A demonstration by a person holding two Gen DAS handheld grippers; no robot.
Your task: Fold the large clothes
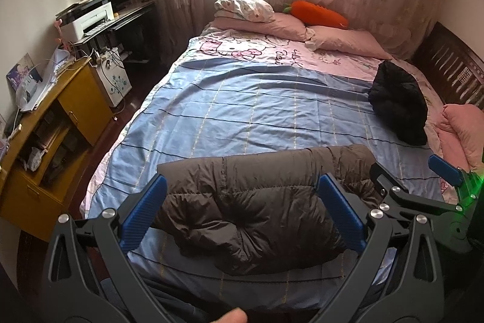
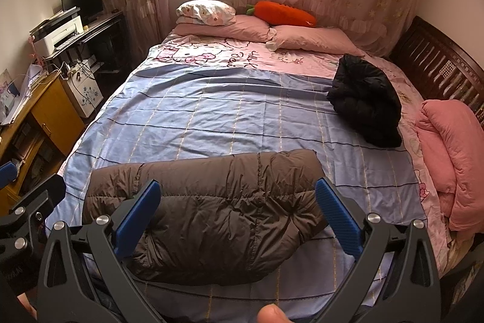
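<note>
The folded brown puffer jacket [image 1: 251, 208] lies near the foot edge of the blue plaid sheet [image 1: 242, 111]. Left gripper [image 1: 242, 211] and right gripper [image 2: 239, 211] hover over it, jaws spread wide and empty. Beyond it the sheet lies bare up to a black jacket [image 2: 366, 105] at the right edge.

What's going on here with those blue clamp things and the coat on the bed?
A person holds two hand-held grippers over a folded brown quilted puffer jacket lying on the blue checked bedsheet. The left gripper and right gripper both have their jaws open, gripping nothing. A bundled black jacket lies farther right.
</note>
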